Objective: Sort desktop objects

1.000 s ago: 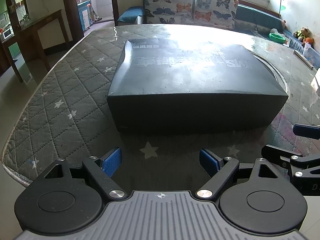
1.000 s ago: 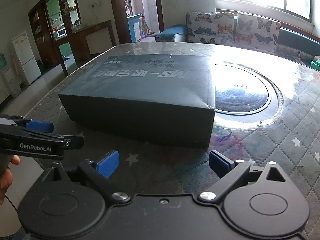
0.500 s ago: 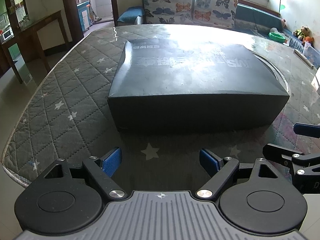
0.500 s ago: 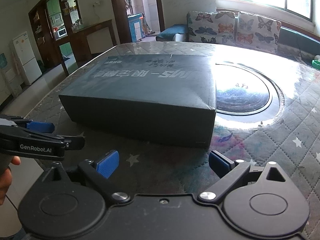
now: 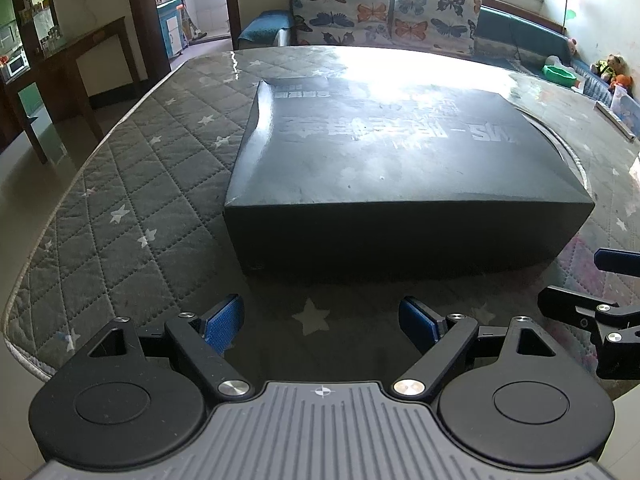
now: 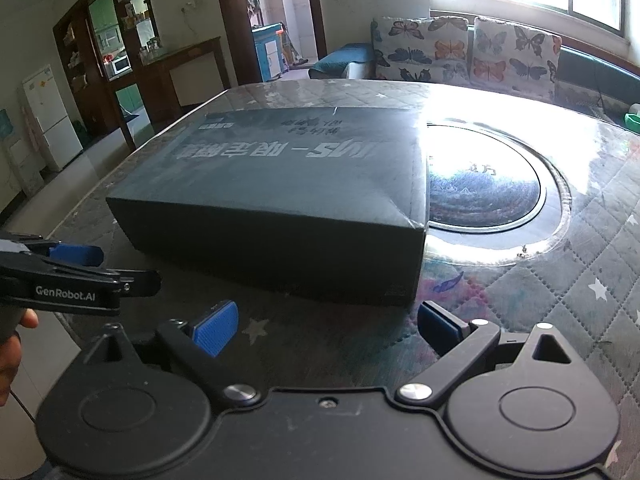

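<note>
A large flat black box (image 5: 392, 176) with pale lettering on its lid lies on the quilted grey star-patterned table (image 5: 132, 208); the same box (image 6: 288, 196) fills the middle of the right wrist view. My left gripper (image 5: 322, 322) hovers just in front of the box's near side, open, nothing between its blue pads. My right gripper (image 6: 328, 326) hangs open before the box's near right corner, also holding nothing. Each gripper shows at the edge of the other's view: the right gripper (image 5: 592, 292) and the left gripper (image 6: 96, 268).
A round glass turntable (image 6: 488, 184) sits on the table right of the box. Behind the table stands a sofa with butterfly cushions (image 5: 384, 16). A dark wooden sideboard (image 6: 176, 68) and a white fridge (image 6: 44, 116) stand at the left. A person's hand (image 6: 12, 344) grips the left tool.
</note>
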### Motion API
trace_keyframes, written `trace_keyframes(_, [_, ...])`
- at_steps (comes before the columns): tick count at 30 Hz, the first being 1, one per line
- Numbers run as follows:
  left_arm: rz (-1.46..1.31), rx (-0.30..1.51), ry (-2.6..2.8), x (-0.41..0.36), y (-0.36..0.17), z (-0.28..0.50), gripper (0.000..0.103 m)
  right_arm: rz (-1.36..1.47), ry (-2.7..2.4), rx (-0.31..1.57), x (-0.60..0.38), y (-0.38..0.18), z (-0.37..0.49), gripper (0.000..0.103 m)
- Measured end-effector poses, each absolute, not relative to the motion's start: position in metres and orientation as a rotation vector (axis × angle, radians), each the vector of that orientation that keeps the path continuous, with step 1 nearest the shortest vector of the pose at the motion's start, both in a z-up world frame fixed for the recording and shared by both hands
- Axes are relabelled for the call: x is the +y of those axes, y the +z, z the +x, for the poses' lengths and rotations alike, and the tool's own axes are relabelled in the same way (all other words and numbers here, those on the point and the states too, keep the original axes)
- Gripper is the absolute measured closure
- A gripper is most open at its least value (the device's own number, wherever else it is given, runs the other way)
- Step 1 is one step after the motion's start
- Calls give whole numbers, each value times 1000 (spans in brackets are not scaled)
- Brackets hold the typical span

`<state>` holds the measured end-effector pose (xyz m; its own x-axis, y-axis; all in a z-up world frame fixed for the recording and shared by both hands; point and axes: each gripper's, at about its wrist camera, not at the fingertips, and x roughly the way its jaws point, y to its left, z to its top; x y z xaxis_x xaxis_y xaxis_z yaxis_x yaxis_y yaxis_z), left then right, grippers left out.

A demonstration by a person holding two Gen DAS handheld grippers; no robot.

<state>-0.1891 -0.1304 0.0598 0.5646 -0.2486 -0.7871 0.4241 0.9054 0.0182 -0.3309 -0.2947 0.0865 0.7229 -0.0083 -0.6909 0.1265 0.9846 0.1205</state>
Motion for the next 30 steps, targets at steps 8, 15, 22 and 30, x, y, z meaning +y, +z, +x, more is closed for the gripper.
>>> trace_keyframes(8, [216, 884, -417, -132, 69, -186, 15, 166, -67, 756, -298, 92, -328, 7])
trace_keyframes(15, [212, 896, -414, -133, 70, -181, 15, 168, -63, 745, -305, 97, -325, 7])
trace_keyframes(22, [223, 909, -407, -134, 65, -176, 15, 166, -69, 760, -311, 93, -322, 7])
trace_keyframes(30, [223, 913, -389, -126, 61, -172, 15, 164, -105, 768, -323, 90, -326, 7])
